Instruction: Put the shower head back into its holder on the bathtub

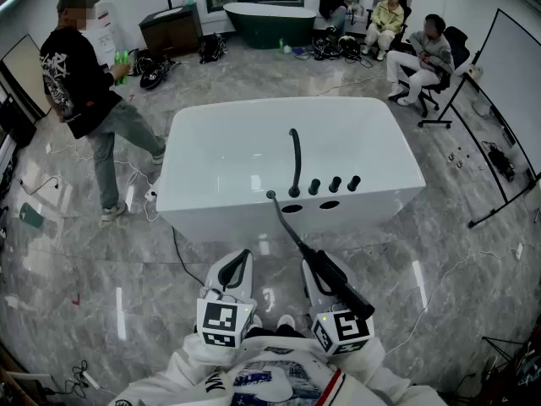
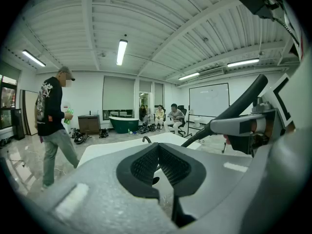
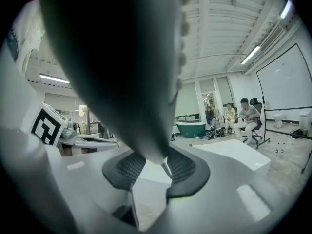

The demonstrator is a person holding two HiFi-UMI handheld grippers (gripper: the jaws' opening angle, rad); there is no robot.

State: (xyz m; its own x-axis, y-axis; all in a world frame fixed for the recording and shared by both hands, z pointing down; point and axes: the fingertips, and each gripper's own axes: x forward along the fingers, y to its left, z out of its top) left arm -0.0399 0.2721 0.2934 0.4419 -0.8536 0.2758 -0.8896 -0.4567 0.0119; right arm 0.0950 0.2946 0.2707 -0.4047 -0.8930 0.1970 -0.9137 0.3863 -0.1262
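A white bathtub [image 1: 220, 201] stands in front of me, with a black spout [image 1: 295, 163], three black knobs [image 1: 334, 184] and two dark oval openings [image 1: 292, 208] on its near rim. A black hose [image 1: 283, 218] runs from that rim down to the black shower head [image 1: 338, 284], which lies slantwise in my right gripper [image 1: 314, 265]. The right gripper [image 3: 157, 157] is shut on it, and the blurred shower head [image 3: 122, 57] fills that view. My left gripper [image 1: 241, 259] hovers beside it, short of the tub. The left gripper [image 2: 158, 147] is shut and holds nothing.
A person [image 1: 84, 91] stands on the marble floor left of the tub. A dark green tub [image 1: 270, 19], a dark cabinet [image 1: 172, 28] and seated people [image 1: 414, 53] are at the back. A whiteboard on a black stand [image 1: 507, 100] is at the right. Cables lie on the floor.
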